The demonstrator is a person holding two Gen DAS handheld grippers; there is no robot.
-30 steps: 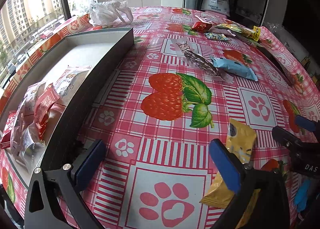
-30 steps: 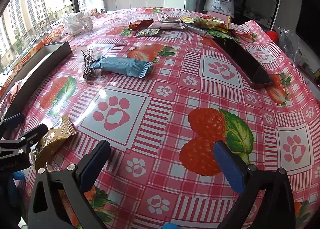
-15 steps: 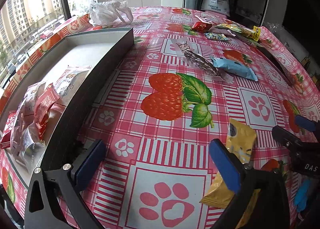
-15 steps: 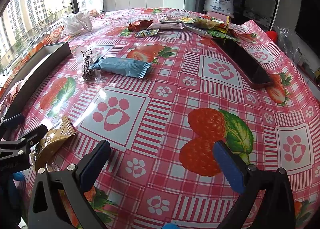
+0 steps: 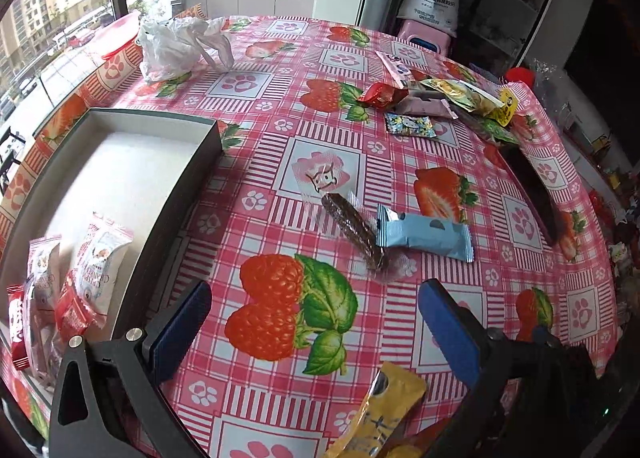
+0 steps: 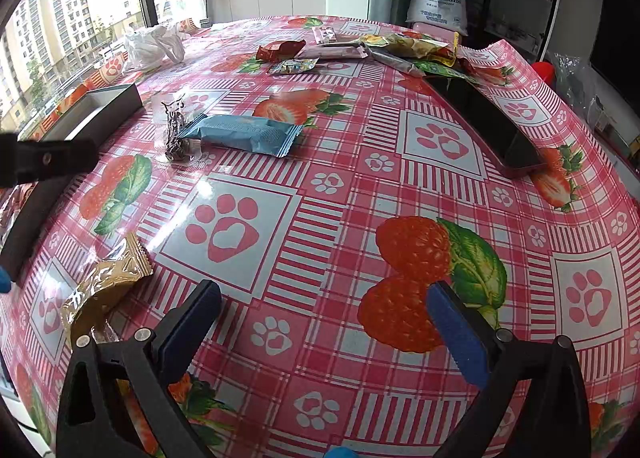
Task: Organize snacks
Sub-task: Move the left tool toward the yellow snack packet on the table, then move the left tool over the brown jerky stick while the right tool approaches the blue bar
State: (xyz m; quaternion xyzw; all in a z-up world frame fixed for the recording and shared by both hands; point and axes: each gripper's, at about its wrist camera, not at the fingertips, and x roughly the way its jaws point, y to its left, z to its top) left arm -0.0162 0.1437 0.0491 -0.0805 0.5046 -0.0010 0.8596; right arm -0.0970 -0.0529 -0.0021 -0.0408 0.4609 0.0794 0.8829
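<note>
Box (image 5: 188,177), left: dark walls, white floor; red-and-white packets (image 5: 96,282) at its near end. White bag (image 5: 180,45), far left. Left gripper (image 5: 316,326): jaws wide apart, empty, above the tablecloth (image 5: 328,153). Yellow packet (image 5: 384,402), near, just right of centre. Clear-wrapped brown bar (image 5: 356,230) touching blue packet (image 5: 424,236), centre. Snack pile (image 5: 440,97), far right. Right gripper (image 6: 324,322): jaws wide apart, empty.

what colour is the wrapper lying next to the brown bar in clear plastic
Light blue wrapper with crimped ends, clearest in the left wrist view.
</note>
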